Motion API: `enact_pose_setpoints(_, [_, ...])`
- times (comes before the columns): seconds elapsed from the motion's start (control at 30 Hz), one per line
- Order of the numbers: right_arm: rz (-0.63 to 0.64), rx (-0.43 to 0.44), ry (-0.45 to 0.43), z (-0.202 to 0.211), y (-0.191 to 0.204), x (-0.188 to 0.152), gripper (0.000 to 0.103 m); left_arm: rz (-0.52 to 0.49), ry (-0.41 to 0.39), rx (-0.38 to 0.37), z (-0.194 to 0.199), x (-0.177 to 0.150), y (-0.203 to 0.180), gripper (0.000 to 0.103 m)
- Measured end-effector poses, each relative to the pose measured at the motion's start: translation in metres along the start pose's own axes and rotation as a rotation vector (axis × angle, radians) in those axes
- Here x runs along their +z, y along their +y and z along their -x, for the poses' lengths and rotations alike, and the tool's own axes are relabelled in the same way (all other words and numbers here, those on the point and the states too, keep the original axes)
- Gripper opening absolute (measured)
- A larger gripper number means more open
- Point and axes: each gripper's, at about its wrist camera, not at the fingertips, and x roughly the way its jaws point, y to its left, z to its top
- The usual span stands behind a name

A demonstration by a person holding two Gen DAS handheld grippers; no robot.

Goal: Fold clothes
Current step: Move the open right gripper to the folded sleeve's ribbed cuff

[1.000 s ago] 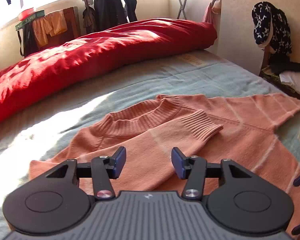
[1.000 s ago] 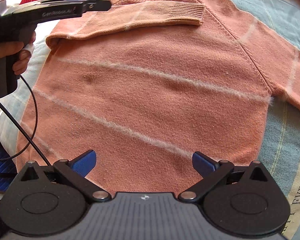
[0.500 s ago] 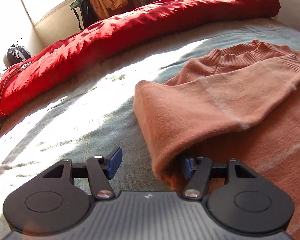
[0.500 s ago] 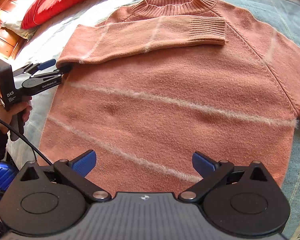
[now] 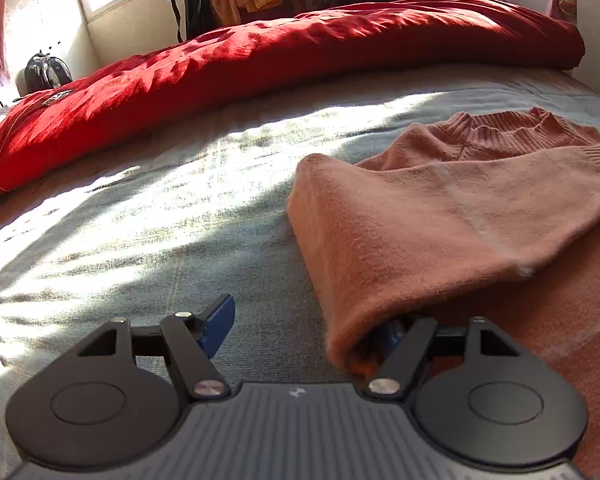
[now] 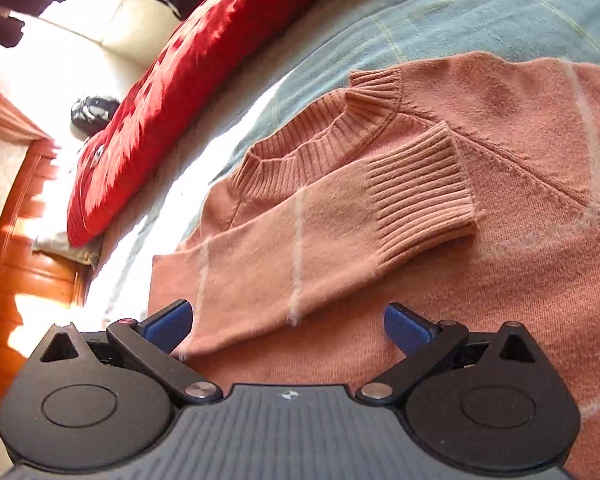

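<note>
A salmon-pink sweater (image 5: pixel 440 220) with pale stripes lies flat on the bed, one sleeve folded across its chest. In the left wrist view my left gripper (image 5: pixel 308 316) sits low at the fold of that sleeve. Its jaws are opening. The left blue pad (image 5: pixel 220 316) is bare over the bed cover, while the sleeve's fold drapes over the right one and hides it. In the right wrist view my right gripper (image 6: pixel 288 316) stands open wide just above the folded sleeve (image 6: pixel 300 248), near the ribbed cuff (image 6: pixel 420 192) and collar (image 6: pixel 320 140). Nothing is gripped.
A long red duvet (image 5: pixel 260 52) runs along the far side of the grey-blue bed cover (image 5: pixel 160 220). A wooden bed frame (image 6: pixel 20 280) borders the bed on the left. A dark backpack (image 5: pixel 46 72) and hanging clothes stand by the sunlit window wall.
The left jaws have spread wider at the sleeve's fold. My right gripper has rolled and travelled from the sweater's hem up to the folded sleeve and collar.
</note>
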Motion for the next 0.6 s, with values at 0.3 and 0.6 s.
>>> enact_pose_setpoints(0.3, [-0.208,0.085,-0.125,-0.012,-0.034,0.022,0.103,0.032,0.011,-0.021,-0.002,0.000,0.004,0.073])
enact_pose_setpoints(0.6, [-0.086,0.030,-0.120,-0.018,-0.028,0.035,0.100,0.032,0.014,-0.016,-0.001,0.000,0.002,0.073])
